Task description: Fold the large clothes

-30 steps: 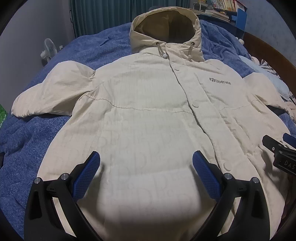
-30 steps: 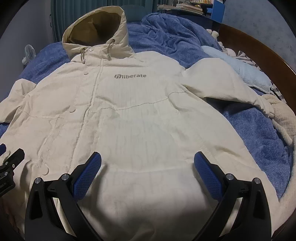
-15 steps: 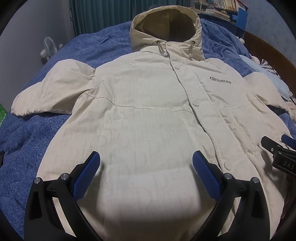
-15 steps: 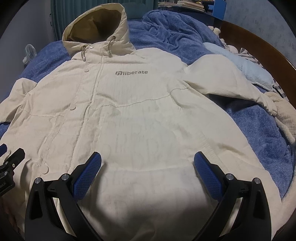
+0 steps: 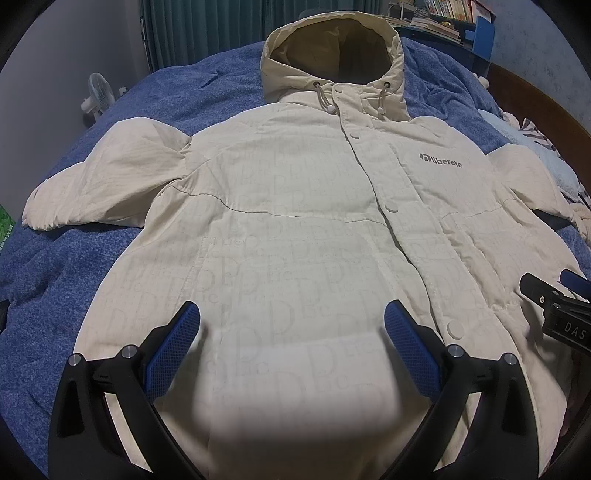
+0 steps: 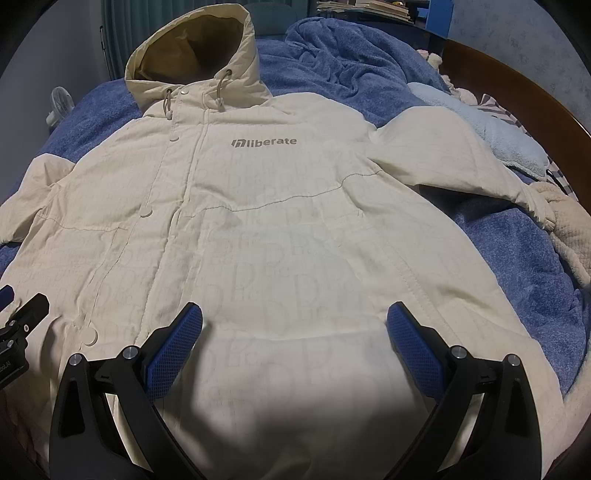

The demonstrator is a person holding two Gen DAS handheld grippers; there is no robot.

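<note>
A large cream hooded jacket (image 5: 295, 229) (image 6: 280, 229) lies face up and buttoned on a blue bedspread (image 5: 74, 258), hood (image 5: 332, 59) at the far end, both sleeves spread sideways. A grey "liberate" logo (image 6: 264, 142) sits on its chest. My left gripper (image 5: 291, 325) hovers open above the lower left half of the jacket, holding nothing. My right gripper (image 6: 295, 321) hovers open above the lower right half, also holding nothing. The right gripper's edge (image 5: 557, 306) shows at the right of the left wrist view. The jacket's hem is hidden below both views.
A crumpled blue blanket (image 6: 351, 55) lies behind the right shoulder. A pale blue towel (image 6: 506, 136) and a cream quilted cloth (image 6: 569, 229) lie by the wooden bed frame (image 6: 517, 81) at right. A small white fan (image 5: 98, 92) stands far left before teal curtains (image 5: 203, 26).
Both grippers have drifted slightly forward over the jacket, so it sits a little lower and nearer in both views. Both stay open.
</note>
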